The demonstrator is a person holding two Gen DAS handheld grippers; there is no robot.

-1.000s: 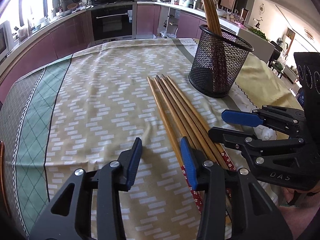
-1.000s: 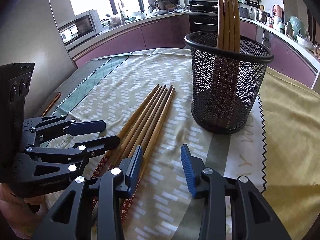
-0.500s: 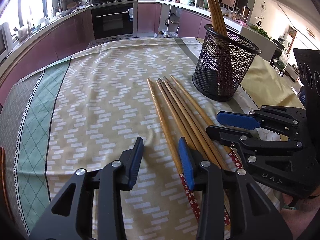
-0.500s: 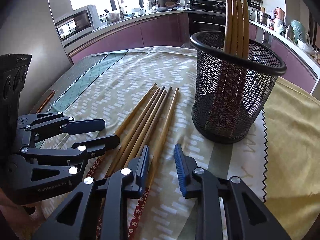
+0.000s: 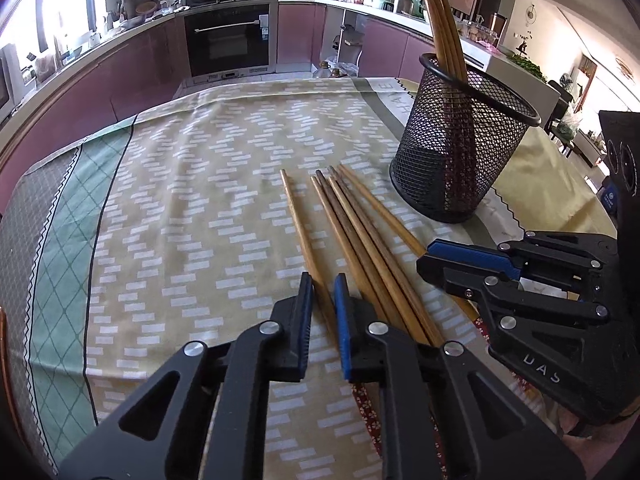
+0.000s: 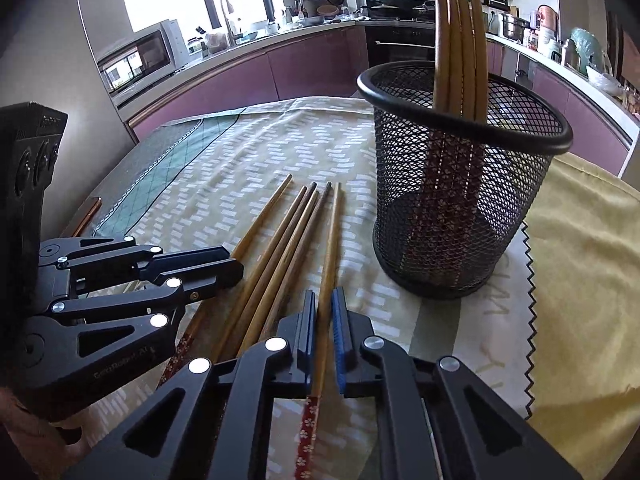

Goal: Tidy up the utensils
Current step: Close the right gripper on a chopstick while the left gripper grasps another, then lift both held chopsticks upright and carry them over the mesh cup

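Patterned tablecloth covers the table; purple kitchen cabinets behind.

Strong daylight floods both views from the kitchen windows, which are blown out to plain white in the right wrist view and at the upper left edge of the left wrist view. The patterned tablecloth is bright and evenly lit, with soft, short shadows under the mesh holder and the loose chopsticks. Fisheye distortion bends the counter line and the upright chopsticks into curves, and the corners fall to black vignette. Focus is sharp up close; the far kitchen is slightly soft.
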